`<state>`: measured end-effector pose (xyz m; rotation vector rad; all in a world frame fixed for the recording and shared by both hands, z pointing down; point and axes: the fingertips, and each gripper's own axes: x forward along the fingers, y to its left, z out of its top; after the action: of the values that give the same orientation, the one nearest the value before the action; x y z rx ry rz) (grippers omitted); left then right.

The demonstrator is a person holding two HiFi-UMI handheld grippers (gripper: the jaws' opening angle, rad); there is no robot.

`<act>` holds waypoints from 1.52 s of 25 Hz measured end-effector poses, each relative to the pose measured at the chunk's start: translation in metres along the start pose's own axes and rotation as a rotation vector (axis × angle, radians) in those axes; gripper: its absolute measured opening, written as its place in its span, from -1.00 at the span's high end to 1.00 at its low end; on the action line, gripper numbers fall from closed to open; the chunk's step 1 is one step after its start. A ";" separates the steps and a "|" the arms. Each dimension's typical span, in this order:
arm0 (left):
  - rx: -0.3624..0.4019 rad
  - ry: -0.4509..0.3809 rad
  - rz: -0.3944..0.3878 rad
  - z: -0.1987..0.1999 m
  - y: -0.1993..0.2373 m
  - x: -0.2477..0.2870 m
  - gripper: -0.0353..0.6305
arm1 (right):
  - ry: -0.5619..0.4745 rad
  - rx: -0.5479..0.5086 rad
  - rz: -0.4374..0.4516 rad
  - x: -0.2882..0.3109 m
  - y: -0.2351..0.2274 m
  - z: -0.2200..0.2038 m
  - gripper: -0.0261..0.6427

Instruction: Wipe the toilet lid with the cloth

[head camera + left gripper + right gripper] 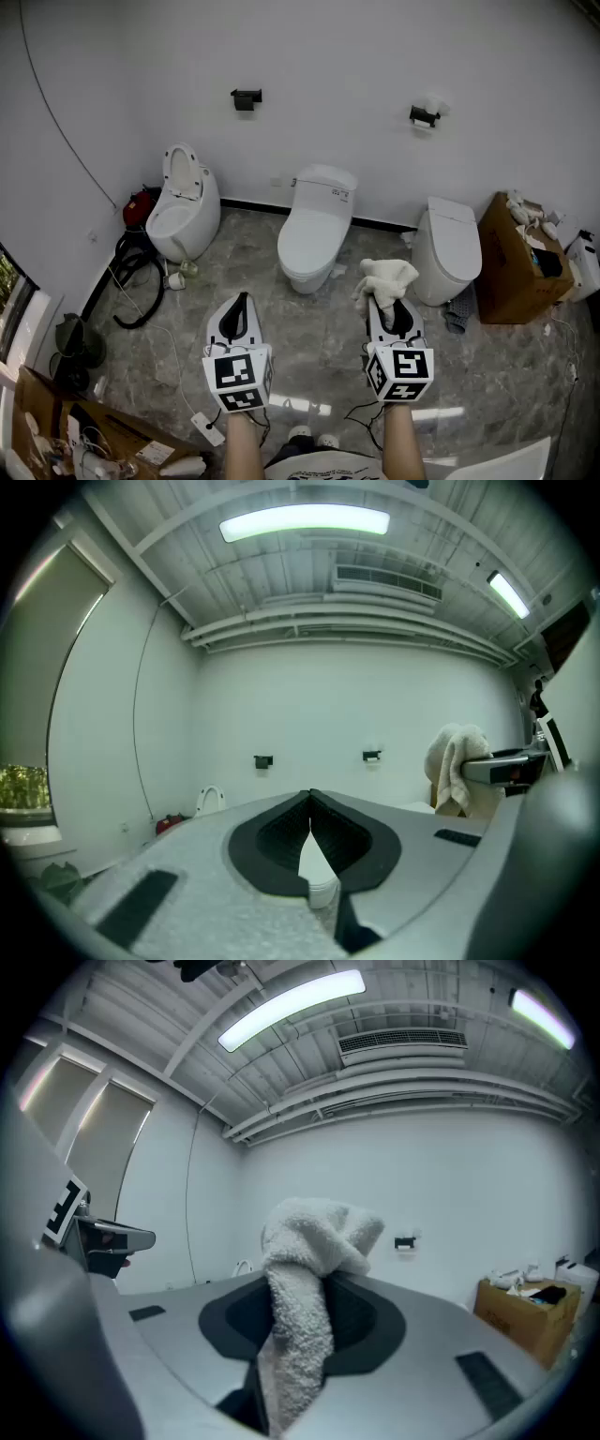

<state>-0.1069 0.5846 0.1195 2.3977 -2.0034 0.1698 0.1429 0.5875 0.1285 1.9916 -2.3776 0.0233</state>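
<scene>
Three white toilets stand along the far wall. The middle toilet point(314, 230) has its lid point(316, 234) down, and so does the right one point(448, 246). The left toilet point(183, 202) has its lid raised. My right gripper point(386, 302) is shut on a white cloth point(384, 281), held in the air in front of the toilets; the cloth point(305, 1288) bunches over the jaw tips. My left gripper point(242, 302) is shut with nothing in it, its tips point(310, 796) meeting. In the left gripper view the cloth point(455, 766) shows at the right.
A brown cardboard box point(516, 255) with clutter stands at the right wall. A black hose point(141, 281) and a red object point(139, 206) lie left of the left toilet. Paper holders point(246, 97) point(424, 115) hang on the wall. A power strip point(208, 429) lies on the marble floor.
</scene>
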 end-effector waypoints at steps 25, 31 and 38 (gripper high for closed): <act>-0.002 0.017 -0.021 -0.019 0.038 0.023 0.87 | 0.009 0.007 -0.049 0.027 0.018 -0.015 0.56; -0.026 0.041 0.001 -0.030 0.048 0.045 0.87 | 0.022 0.006 -0.042 0.051 0.013 -0.021 0.56; -0.015 0.046 0.021 -0.033 0.049 0.100 0.87 | 0.023 0.026 -0.022 0.109 -0.004 -0.029 0.56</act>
<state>-0.1404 0.4807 0.1583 2.3424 -2.0034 0.2082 0.1284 0.4802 0.1620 2.0172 -2.3531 0.0764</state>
